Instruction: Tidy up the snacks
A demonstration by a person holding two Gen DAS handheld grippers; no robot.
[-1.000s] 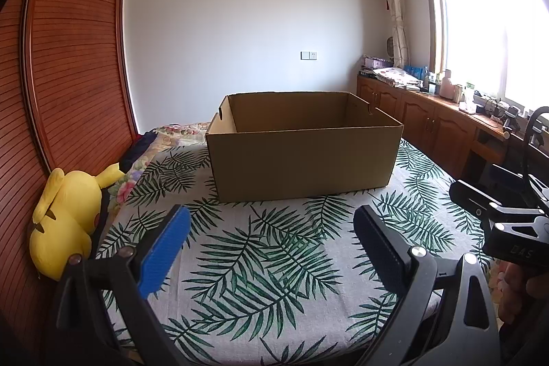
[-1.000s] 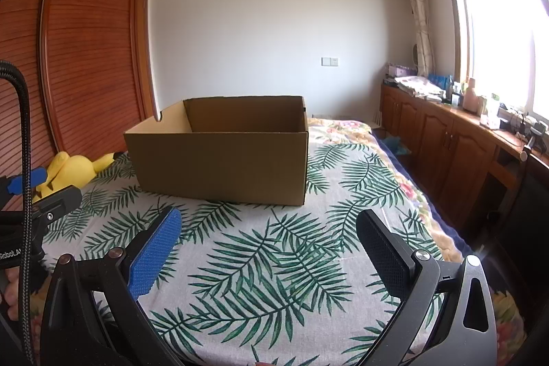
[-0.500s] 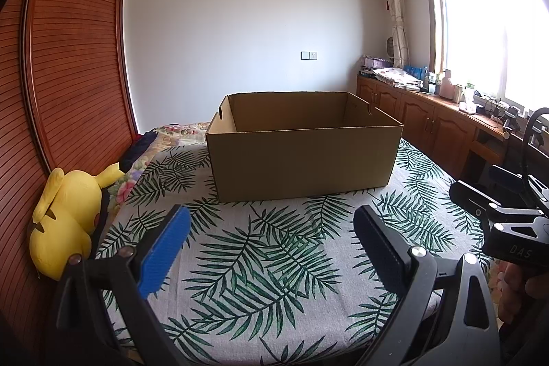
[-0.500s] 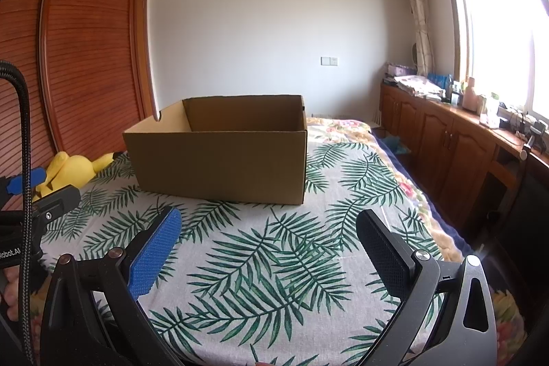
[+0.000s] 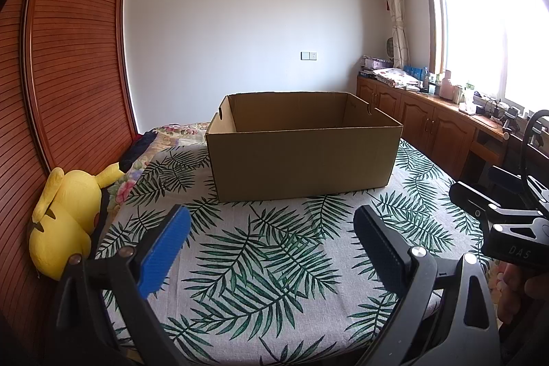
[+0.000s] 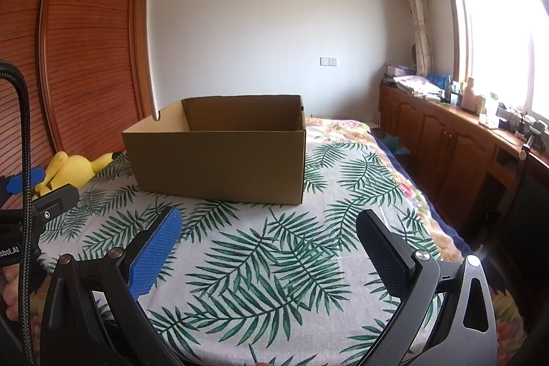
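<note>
An open brown cardboard box (image 5: 302,160) stands on the leaf-print cloth (image 5: 254,249) of a bed; the right wrist view shows the same box (image 6: 219,163) further left. Its floor is hidden by the near wall. No snacks are in view. My left gripper (image 5: 271,222) hovers low over the cloth in front of the box, open, nothing between its fingers. My right gripper (image 6: 269,225) is open too, likewise in front of the box and holding nothing. The right gripper's body (image 5: 507,228) shows at the right edge of the left wrist view.
A yellow plush toy (image 5: 65,222) lies at the bed's left edge against a slatted wooden wardrobe (image 5: 68,74). Wooden cabinets (image 6: 446,143) with cluttered tops run along the right wall under the window. A hand (image 6: 8,294) holds the left gripper's handle.
</note>
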